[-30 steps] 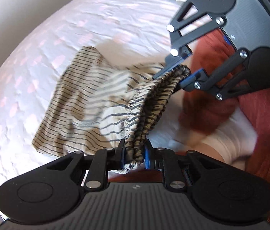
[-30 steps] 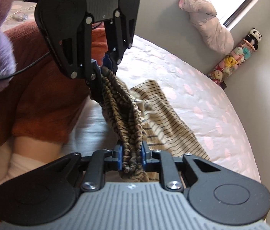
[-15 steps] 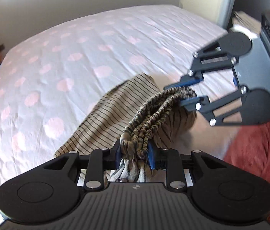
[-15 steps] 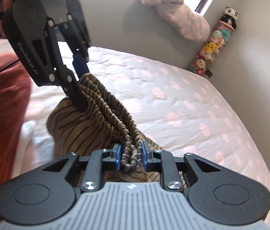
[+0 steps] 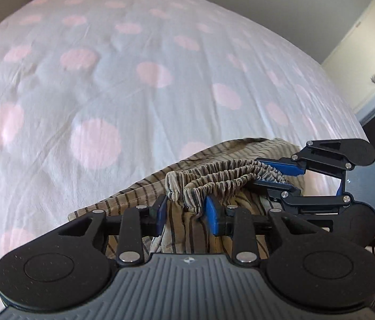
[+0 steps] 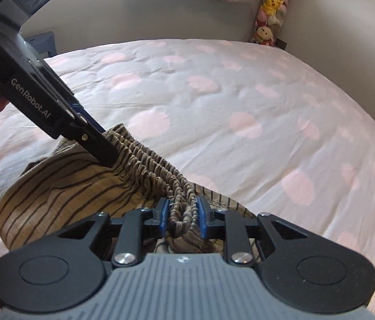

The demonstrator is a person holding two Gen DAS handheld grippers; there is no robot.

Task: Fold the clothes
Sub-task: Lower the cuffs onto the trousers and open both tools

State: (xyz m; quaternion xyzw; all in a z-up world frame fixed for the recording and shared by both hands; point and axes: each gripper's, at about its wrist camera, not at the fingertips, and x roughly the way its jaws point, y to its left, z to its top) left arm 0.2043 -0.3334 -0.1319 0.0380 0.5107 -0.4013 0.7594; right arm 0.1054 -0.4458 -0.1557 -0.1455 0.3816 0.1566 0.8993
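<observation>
Garment: we hold a tan striped garment [image 6: 62, 194] with a gathered elastic waistband [image 6: 155, 168]; it looks like shorts or trousers, though we cannot tell which.
Where it is: the waistband is strung between our two grippers just above the polka-dot bed cover [image 5: 134, 80], and the rest of the cloth bunches and trails below it near the bed's edge.
Left gripper [image 5: 186, 208]: its blue pads sit on either side of one end of the waistband; a small gap shows beside the cloth, so the pinch looks loose, and we judge it is holding rather than letting go.
Right gripper [image 6: 181, 214]: its fingers are pressed onto the other end of the waistband, with several layers of elastic bunched between them.
Layers: the waistband appears doubled, with more than one ridge of elastic running side by side between the grippers.
Step in hand: we judge we are carrying the garment by its waistband to lay it on the bed, either to spread it flat or to set down a fold that is already made; the pictures fit both.
Next move calls for: keeping the waistband taut and level between both grippers while lowering it, so the cloth below lands smooth.
Risk: the loose left pinch may slip.
</observation>
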